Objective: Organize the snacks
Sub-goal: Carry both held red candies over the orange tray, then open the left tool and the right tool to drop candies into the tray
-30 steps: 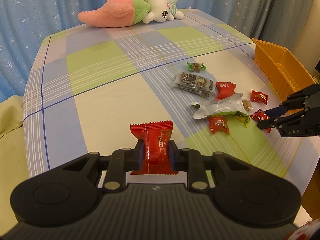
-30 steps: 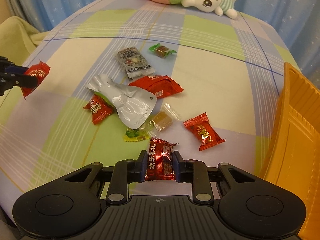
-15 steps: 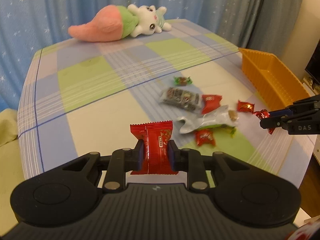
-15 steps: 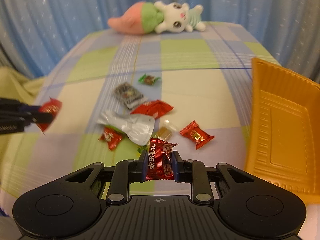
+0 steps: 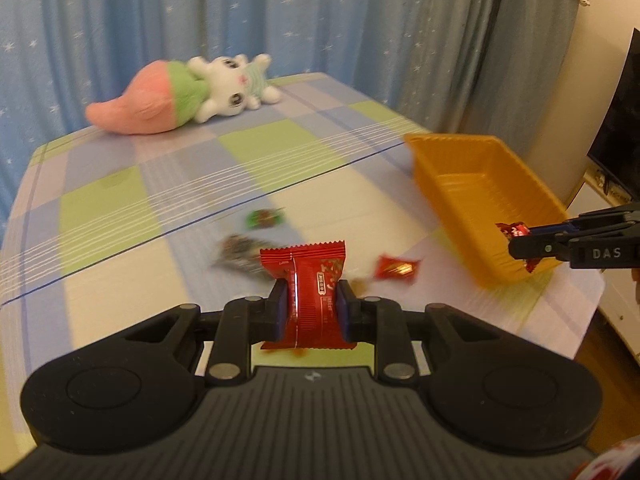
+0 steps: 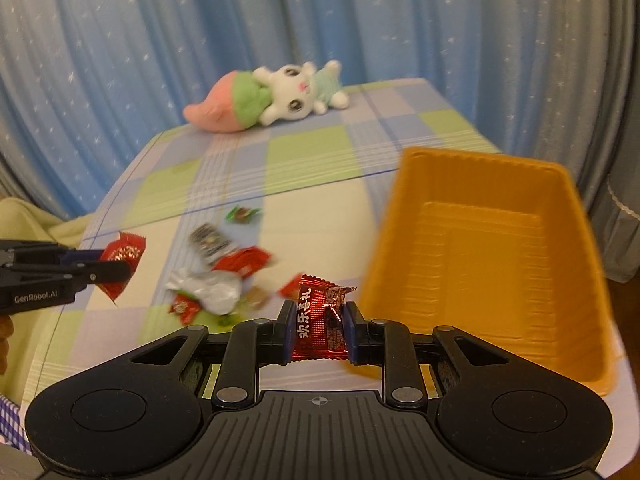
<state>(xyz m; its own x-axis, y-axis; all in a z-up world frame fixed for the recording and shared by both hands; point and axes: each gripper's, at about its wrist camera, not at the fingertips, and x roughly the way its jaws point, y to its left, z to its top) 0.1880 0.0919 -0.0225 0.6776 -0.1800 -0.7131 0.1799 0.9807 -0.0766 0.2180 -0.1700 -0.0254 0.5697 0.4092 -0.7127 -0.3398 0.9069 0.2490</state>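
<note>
Two tools, left (image 5: 311, 306) and right (image 6: 318, 330), each grip one red snack packet (image 5: 310, 296) beside one orange tray (image 6: 480, 264).

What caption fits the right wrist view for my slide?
Right gripper holding a red candy packet near the orange tray, left gripper carrying another red packet over the checked cloth.

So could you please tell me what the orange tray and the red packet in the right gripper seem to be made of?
Orange tray: looks like thin moulded plastic, semi-matte, judging by the ribbed floor, stepped walls and rolled rim.
Red packet: seems to be glossy foil or metallised plastic film; it shows crinkles, bright glints and a crimped, serrated end. The right gripper is shut on it.
</note>
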